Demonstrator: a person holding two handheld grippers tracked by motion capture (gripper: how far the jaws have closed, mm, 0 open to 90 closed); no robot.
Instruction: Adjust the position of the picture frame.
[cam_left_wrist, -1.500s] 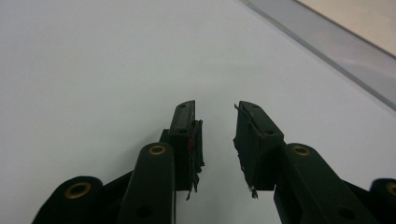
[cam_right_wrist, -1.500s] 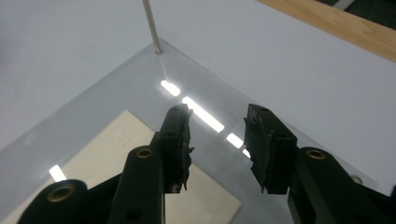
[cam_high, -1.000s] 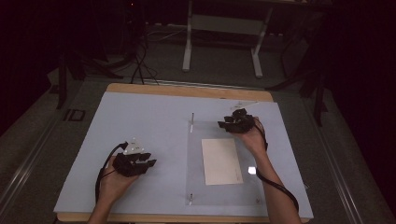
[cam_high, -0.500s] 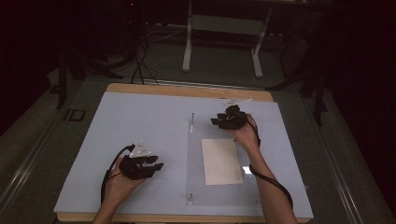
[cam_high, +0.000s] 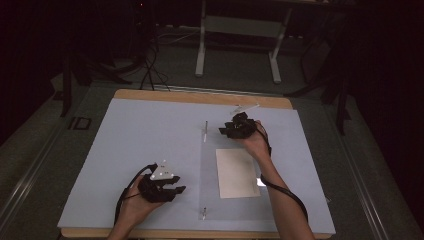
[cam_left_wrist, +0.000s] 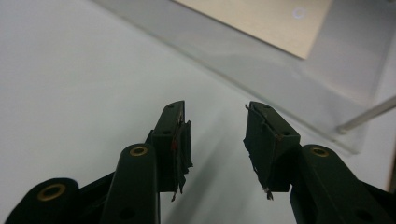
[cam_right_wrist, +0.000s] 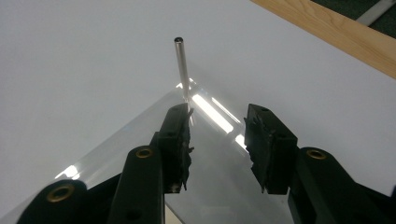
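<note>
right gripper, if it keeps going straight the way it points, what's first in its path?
Probably the upright metal pin at the corner of the clear sheet. The right gripper is open with nothing between its jaws; the pin sits slightly left of centre, and depth is unclear.

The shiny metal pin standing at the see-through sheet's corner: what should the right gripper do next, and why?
Probably ease forward and close on the shiny metal pin. The right gripper is open, with nothing between its jaws, and the pin stands just beyond them at the clear plastic sheet's corner.

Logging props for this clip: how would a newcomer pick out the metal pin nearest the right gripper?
Start at the pale blue table mat, then find the clear sheet lying right of centre. The metal pin stands upright at its far corner; its twin, the near pin, stands by the table's front edge.
</note>
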